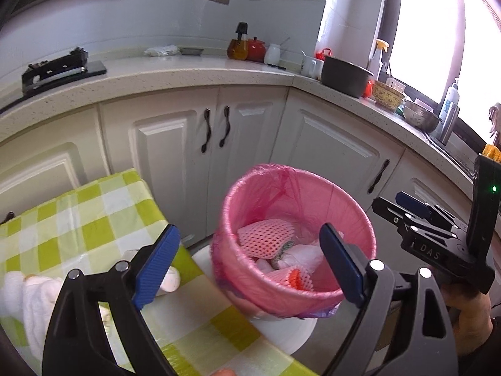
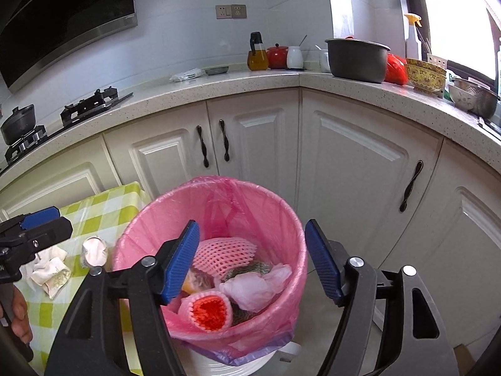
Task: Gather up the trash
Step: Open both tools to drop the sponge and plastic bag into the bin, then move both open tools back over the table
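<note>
A bin lined with a pink bag [image 1: 300, 294] [image 2: 281, 219] stands beside a table with a green checked cloth [image 1: 78, 219] [image 2: 103, 206]. It holds pink foam fruit nets [image 2: 224, 255], a white crumpled tissue [image 2: 250, 291] and other scraps. My left gripper [image 1: 250, 269] is open and empty, over the table's edge next to the bin. My right gripper [image 2: 253, 263] is open and empty, just above the bin's mouth. Crumpled white tissue [image 1: 34, 297] [image 2: 50, 269] and a small foil-lidded cup [image 2: 93, 252] [image 1: 170, 279] lie on the table.
White kitchen cabinets [image 2: 256, 144] and an L-shaped counter [image 2: 219, 83] run behind. On it are a dark pot [image 2: 358, 59], oil bottle [image 2: 257, 53], red jar [image 2: 277, 56], bowls [image 2: 424, 76] and a gas hob [image 2: 90, 105]. The bin stands on a white base [image 1: 288, 332].
</note>
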`<state>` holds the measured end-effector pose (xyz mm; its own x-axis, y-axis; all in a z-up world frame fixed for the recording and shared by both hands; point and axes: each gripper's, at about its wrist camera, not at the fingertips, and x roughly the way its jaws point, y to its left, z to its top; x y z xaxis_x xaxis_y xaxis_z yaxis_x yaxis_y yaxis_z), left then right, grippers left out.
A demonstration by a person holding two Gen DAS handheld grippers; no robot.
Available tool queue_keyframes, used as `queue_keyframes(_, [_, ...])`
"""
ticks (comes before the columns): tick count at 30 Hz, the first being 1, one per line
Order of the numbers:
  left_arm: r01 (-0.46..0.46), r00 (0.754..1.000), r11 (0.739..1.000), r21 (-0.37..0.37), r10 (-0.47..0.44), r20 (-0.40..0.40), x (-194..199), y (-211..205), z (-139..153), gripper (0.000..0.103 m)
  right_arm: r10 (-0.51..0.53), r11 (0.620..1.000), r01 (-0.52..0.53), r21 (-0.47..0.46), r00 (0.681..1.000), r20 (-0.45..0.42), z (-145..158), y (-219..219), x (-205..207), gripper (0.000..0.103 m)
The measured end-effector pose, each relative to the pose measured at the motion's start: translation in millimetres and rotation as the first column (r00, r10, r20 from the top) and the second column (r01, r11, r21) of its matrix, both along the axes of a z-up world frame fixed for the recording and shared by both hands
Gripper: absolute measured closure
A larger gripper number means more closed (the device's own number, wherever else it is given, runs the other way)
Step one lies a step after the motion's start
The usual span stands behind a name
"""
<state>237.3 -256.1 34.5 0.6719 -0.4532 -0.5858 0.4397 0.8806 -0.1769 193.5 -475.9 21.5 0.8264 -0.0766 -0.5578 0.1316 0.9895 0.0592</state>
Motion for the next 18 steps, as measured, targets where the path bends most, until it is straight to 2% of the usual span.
queue_keyframes(2, [-0.017,1.0,1.0,-0.008,0.017,0.007,-5,17,5,0.015,0.014,1.0,-0.014,0.005,1.0,0.0,1,12,-6,0.034])
queue_keyframes(5, [-0.062,0.998,0.998,-0.007,0.062,0.029,-14,51,12,0.015,0.024,1.0,-0.024,0.02,1.0,0.014,3,29,-13,0.026])
queue_keyframes(12, [-0.186,0.981,0.982,0.021,0.184,0.067,-26,137,26,0.015,0.091,0.995,-0.092,0.03,0.996,0.025,7,84,-18,0.023])
queue_keyframes(18, [-0.28,0.959,0.959,0.034,0.278,0.061,-30,207,26,0.015,0.166,0.985,-0.166,0.049,0.986,0.018,6,138,-13,0.02])
